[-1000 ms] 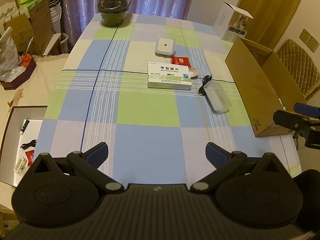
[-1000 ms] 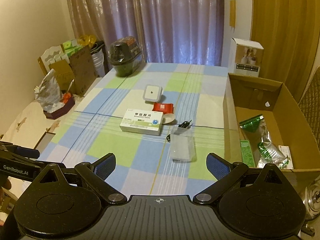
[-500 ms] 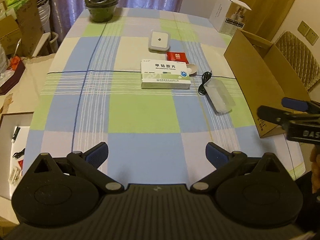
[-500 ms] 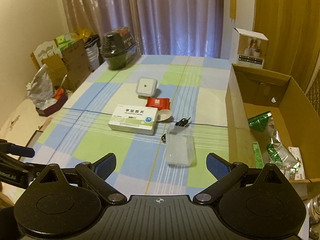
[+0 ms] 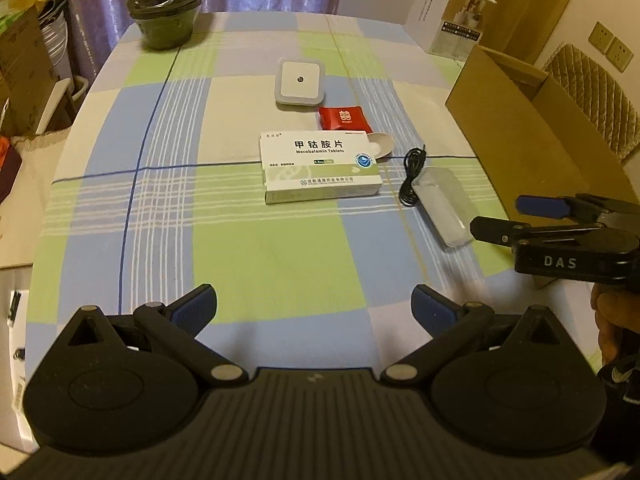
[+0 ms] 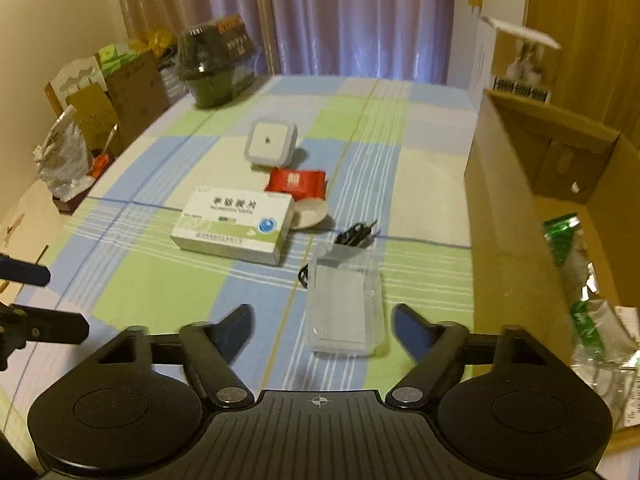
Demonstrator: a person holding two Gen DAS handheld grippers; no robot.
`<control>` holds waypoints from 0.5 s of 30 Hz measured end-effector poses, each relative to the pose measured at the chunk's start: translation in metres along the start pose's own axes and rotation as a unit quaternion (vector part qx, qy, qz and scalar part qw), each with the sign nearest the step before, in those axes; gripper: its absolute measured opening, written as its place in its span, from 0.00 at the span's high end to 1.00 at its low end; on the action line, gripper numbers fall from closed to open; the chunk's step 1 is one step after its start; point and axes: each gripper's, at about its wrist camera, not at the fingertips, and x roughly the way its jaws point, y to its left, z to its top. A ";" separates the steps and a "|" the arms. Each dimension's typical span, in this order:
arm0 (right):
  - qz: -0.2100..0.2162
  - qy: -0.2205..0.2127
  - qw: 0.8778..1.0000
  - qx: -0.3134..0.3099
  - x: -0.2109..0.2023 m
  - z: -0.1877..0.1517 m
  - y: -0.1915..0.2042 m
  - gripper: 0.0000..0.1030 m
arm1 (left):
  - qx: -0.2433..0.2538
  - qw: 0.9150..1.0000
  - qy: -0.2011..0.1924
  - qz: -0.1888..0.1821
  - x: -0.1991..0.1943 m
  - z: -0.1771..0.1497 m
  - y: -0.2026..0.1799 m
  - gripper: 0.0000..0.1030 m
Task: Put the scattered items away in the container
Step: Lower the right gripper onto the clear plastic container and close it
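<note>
Checked cloth (image 5: 280, 260) covered the table. Both claws, left (image 5: 312, 308) and right (image 6: 322, 326), were spread and empty. The clear case (image 6: 344, 312) lay just ahead at the right claw's twelve o'clock, likely first pick; the box (image 6: 516, 184) waited at two.

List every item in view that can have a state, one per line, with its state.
left gripper: open, empty, above the table.
right gripper: open, empty, either side of the clear plastic case.
clear plastic case: flat on the table, ungrasped.
medicine box: closed, lying flat.
cardboard box: open-topped, packets inside.
black cable: coiled, beside the case.
red packet: sealed, on the table.
</note>
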 end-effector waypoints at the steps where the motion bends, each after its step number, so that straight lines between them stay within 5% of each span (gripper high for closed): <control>1: -0.001 0.001 1.000 0.000 0.004 0.000 -0.001 0.21 | 0.007 1.000 0.000 -0.001 0.004 0.002 0.000 0.01; 15: -0.007 0.020 1.000 0.012 0.046 0.003 -0.022 0.21 | 0.122 0.992 0.019 -0.035 0.052 0.031 -0.010 0.01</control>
